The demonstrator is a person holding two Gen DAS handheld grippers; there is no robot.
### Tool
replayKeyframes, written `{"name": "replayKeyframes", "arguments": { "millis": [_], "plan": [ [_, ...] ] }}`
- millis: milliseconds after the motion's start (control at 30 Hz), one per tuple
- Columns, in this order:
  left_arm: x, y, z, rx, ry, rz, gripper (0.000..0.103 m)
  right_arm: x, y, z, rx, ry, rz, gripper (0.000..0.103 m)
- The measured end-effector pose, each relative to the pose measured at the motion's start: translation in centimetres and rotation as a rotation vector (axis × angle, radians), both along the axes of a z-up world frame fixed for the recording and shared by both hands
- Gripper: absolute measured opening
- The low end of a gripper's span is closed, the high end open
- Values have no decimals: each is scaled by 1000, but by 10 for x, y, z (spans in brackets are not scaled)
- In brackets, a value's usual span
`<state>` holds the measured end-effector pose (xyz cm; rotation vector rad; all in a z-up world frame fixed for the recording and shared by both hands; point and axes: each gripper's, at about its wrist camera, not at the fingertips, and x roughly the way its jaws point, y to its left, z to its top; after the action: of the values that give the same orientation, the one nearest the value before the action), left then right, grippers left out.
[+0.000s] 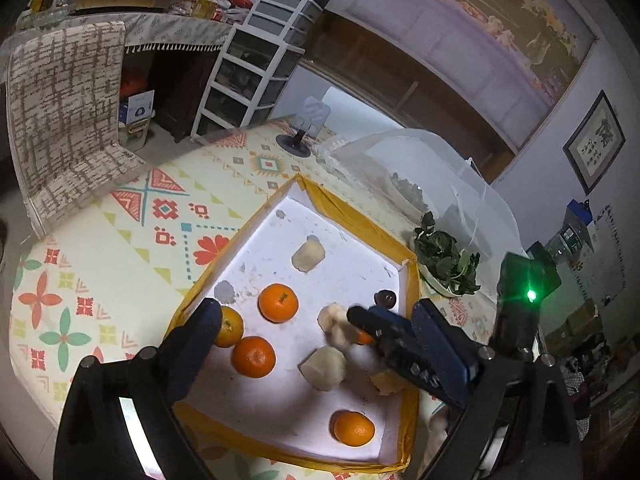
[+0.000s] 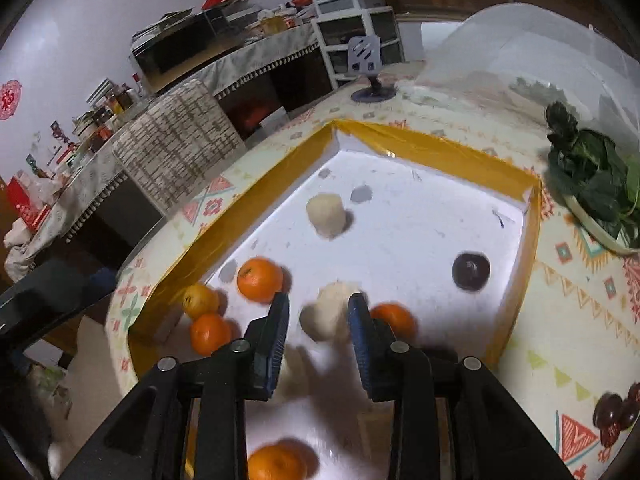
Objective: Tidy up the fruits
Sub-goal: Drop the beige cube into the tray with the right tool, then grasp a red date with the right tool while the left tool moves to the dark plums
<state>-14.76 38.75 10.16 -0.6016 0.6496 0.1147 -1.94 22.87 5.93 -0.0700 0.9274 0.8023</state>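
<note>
I am looking down on a shallow white tray with yellow walls [image 2: 440, 148] lying on a patterned tablecloth [image 1: 132, 236]. My right gripper [image 2: 318, 312] hangs over the tray's near half with its jaws apart, and a pale peeled fruit [image 2: 326, 314] sits between the blue fingers [image 2: 280, 320]; motion blur hides whether they touch it. My left gripper [image 1: 316, 316] hovers at the tray's left side, jaws wide apart and holding nothing. Three oranges [image 2: 259, 279] cluster against the tray's left wall, one lies just right of my right gripper's finger, and another sits at the near edge. A second pale fruit [image 2: 326, 215] rests toward the far corner. A dark plum [image 2: 471, 271] lies near the right wall. Leafy greens [image 2: 592, 184] lie on the cloth beyond the tray's right wall.
</note>
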Motion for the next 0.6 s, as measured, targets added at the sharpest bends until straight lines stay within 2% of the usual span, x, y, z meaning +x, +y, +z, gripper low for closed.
{"name": "replayKeyframes", "arguments": {
  "millis": [133,200,300,400,467,533,600],
  "plan": [
    [-2,-2,5,30,-7,5,95,3,-13,13,52,-16,-33,37],
    [-5,-6,10,60,-19,11,95,2,-23,23,68,-33,-59,48],
    [-11,-19,24,133,-57,17,95,0,-57,36,116,-56,-119,52],
    [-27,-38,45,246,-151,49,97,-1,-92,46,145,-79,-182,52],
    [-42,-55,61,329,-237,66,103,-5,-125,53,157,-110,-235,52],
    [-51,-69,70,365,-309,46,103,-11,-159,59,154,-145,-288,52],
    [-53,-83,72,360,-339,2,103,-16,-198,64,142,-170,-360,62]
  ]
}}
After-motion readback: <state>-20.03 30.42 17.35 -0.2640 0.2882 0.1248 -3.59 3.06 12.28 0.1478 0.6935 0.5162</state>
